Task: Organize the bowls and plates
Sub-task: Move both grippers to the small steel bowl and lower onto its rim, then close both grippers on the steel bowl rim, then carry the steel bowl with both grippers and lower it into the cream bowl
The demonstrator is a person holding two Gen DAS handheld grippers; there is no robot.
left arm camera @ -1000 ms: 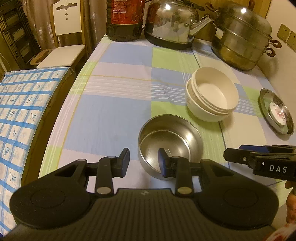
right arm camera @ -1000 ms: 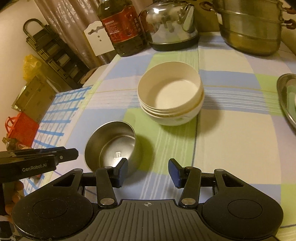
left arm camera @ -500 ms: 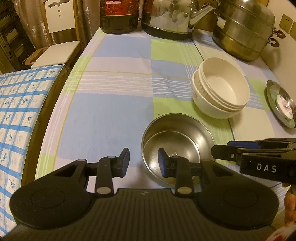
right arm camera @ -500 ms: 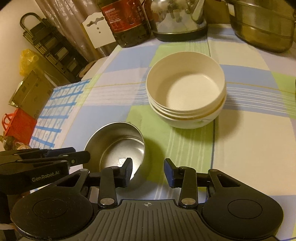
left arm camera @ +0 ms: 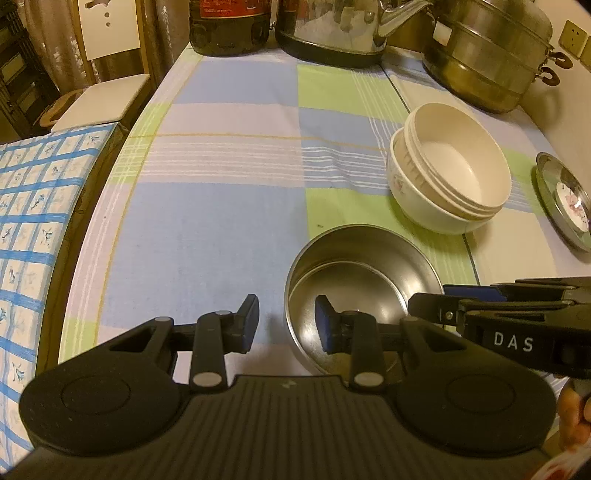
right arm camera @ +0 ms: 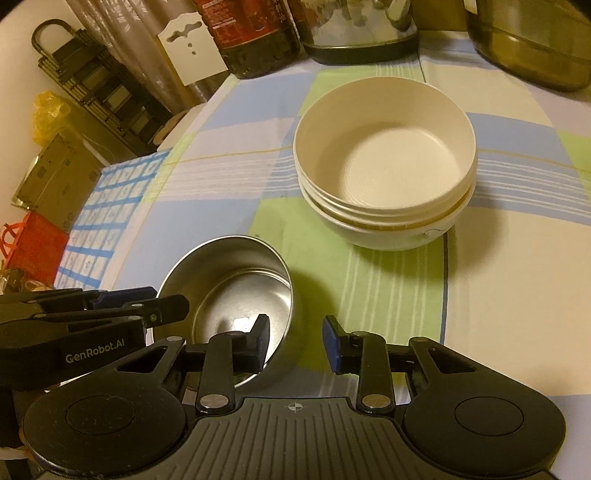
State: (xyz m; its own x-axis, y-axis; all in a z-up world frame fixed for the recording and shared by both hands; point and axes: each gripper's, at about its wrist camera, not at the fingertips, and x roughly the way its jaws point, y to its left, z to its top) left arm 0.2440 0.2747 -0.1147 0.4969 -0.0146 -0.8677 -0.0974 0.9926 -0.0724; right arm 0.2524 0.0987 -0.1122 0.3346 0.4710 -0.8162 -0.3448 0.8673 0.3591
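Observation:
A steel bowl (left arm camera: 364,269) stands on the checked tablecloth near the front edge; it also shows in the right wrist view (right arm camera: 236,280). My left gripper (left arm camera: 286,323) is open and straddles the bowl's left wall, one finger inside, one outside. My right gripper (right arm camera: 295,341) is open and straddles the bowl's right wall in the same way. A stack of white bowls (left arm camera: 450,181) stands behind it, also in the right wrist view (right arm camera: 384,166). A steel plate (left arm camera: 563,206) lies at the far right.
A dark bottle (left arm camera: 229,26), a steel kettle (left arm camera: 332,29) and a stacked steamer pot (left arm camera: 487,51) line the table's back. A blue-checked surface (left arm camera: 26,221) and a white chair (left arm camera: 99,96) stand off the left edge.
Both grippers have moved forward and closed in on the steel bowl from either side. Their jaws stay open. The bowls have not moved.

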